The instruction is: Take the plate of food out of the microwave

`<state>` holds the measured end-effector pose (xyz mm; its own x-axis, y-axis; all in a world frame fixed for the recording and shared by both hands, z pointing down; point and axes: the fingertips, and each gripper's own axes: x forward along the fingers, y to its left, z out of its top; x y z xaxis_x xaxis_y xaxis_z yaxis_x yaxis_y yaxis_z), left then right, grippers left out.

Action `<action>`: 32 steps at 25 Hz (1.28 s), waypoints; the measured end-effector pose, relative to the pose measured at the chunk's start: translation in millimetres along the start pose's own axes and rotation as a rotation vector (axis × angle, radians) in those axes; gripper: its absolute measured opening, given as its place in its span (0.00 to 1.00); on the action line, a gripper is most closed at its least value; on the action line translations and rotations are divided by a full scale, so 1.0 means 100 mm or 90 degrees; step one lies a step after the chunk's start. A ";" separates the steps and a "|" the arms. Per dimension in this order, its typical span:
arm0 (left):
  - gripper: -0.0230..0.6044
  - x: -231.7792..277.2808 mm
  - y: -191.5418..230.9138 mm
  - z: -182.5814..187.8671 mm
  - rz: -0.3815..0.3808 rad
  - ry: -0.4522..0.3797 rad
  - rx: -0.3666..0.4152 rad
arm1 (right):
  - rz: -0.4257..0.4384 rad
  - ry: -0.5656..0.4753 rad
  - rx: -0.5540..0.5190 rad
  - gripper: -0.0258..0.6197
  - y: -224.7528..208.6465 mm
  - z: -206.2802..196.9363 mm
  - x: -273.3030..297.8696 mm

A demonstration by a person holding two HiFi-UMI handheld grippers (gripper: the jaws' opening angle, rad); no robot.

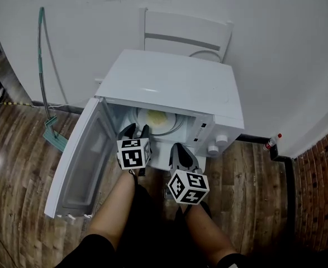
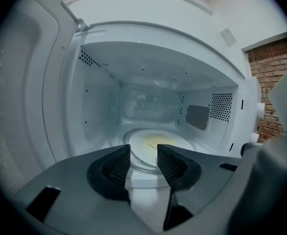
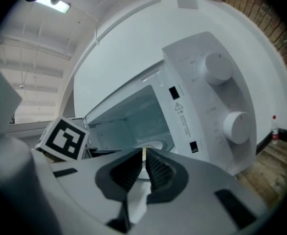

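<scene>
In the head view the white microwave [image 1: 175, 85] stood with its door [image 1: 80, 161] swung wide to the left. The plate of food [image 1: 158, 120] lay inside the cavity, on the turntable, not yet taken out. The left gripper [image 1: 134, 129] hung at the mouth of the cavity, just short of the plate. The right gripper [image 1: 179, 148] sat lower and further out, before the control panel. So the door step looked done, while grasping, lifting and withdrawing the plate were all left. A white chair [image 1: 186, 35] stood behind the microwave, a small bottle [image 1: 271, 142] by the wall at right, and a hose [image 1: 43, 66] leaned at left; none lay in the way.

In the left gripper view the left gripper [image 2: 143, 153] had its jaws apart with nothing between them. The plate of food [image 2: 155, 142] lay beyond them, near but untouched. The cavity's low ceiling and side walls would likely leave little room for lifting.

In the right gripper view the right gripper [image 3: 144, 155] had its jaws together and empty. It pointed past the panel's two knobs [image 3: 216, 65] toward the opening. The left gripper's marker cube [image 3: 64, 140] showed at its left. The open door and the panel edge framed the only way out.
</scene>
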<state>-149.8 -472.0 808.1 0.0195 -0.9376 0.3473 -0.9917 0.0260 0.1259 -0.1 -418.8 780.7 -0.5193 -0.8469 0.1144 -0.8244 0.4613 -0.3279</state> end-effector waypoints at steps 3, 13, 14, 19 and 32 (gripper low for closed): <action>0.29 0.10 0.03 -0.04 0.015 0.018 0.008 | -0.005 0.004 -0.005 0.06 -0.04 -0.02 -0.08; 0.31 0.00 0.10 -0.14 0.058 0.039 -0.006 | -0.007 0.010 0.005 0.06 -0.10 -0.06 -0.12; 0.31 -0.02 0.09 -0.16 0.049 0.045 -0.037 | -0.003 0.011 0.008 0.06 -0.09 -0.06 -0.10; 0.31 -0.05 0.08 -0.29 -0.029 0.066 -0.237 | 0.012 0.013 0.015 0.06 -0.01 -0.07 -0.03; 0.14 -0.07 -0.06 -0.35 -0.147 0.032 -0.519 | 0.031 0.050 0.100 0.06 -0.11 -0.24 0.12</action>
<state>-139.8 -453.2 837.9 0.2349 -0.9340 0.2693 -0.5611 0.0959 0.8222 -2.4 -427.3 807.9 -0.5786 -0.7986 0.1659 -0.7562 0.4490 -0.4759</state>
